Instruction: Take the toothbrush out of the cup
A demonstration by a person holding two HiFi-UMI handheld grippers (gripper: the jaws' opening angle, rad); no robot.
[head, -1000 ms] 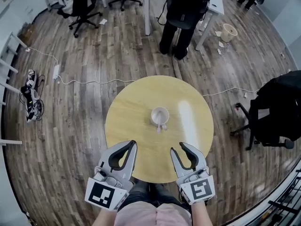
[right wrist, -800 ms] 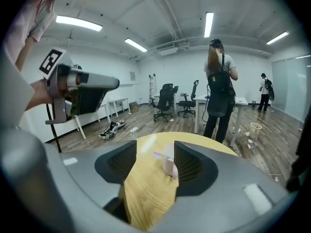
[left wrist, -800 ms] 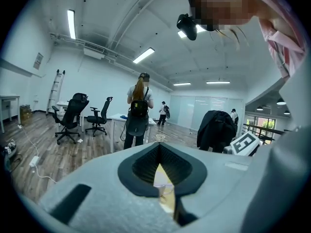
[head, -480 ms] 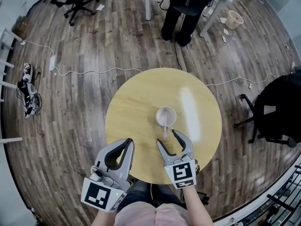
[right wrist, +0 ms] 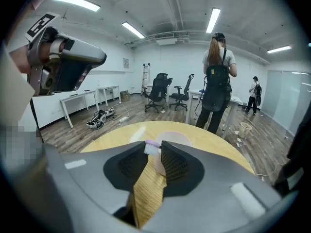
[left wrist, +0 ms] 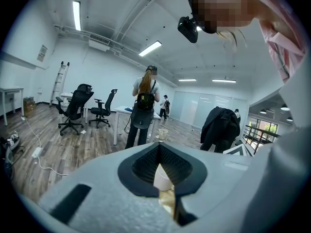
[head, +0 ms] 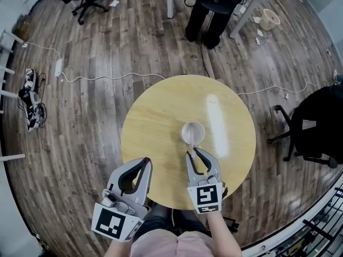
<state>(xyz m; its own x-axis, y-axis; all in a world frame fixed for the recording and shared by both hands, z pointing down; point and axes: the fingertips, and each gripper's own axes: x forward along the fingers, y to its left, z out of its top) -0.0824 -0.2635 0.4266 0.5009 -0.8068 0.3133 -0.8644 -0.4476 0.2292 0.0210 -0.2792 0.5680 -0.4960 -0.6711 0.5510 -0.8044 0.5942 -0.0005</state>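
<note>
A white cup (head: 193,133) stands in the middle of the round yellow table (head: 155,122). A toothbrush (head: 188,153) leans out of it toward me, and its white-bristled head (right wrist: 151,147) sits between my right gripper's tips. My right gripper (head: 193,153) reaches the cup's near rim (right wrist: 177,138). Its jaws are closing, and both pads touch the brush head. My left gripper (head: 144,162) hovers over the table's near left edge, shut and empty. In the left gripper view the cup (left wrist: 163,178) shows through the gap behind its joined tips.
A person in black (head: 211,9) stands beyond the table next to a white desk. A black chair with a jacket over it (head: 316,122) is at the right. A white cable (head: 107,76) runs across the wood floor. A bin (head: 269,19) stands at the back right.
My right gripper moved from the table's near edge forward and down to the cup, spread wide, then narrowed onto the toothbrush head. The left gripper shifted slightly.
</note>
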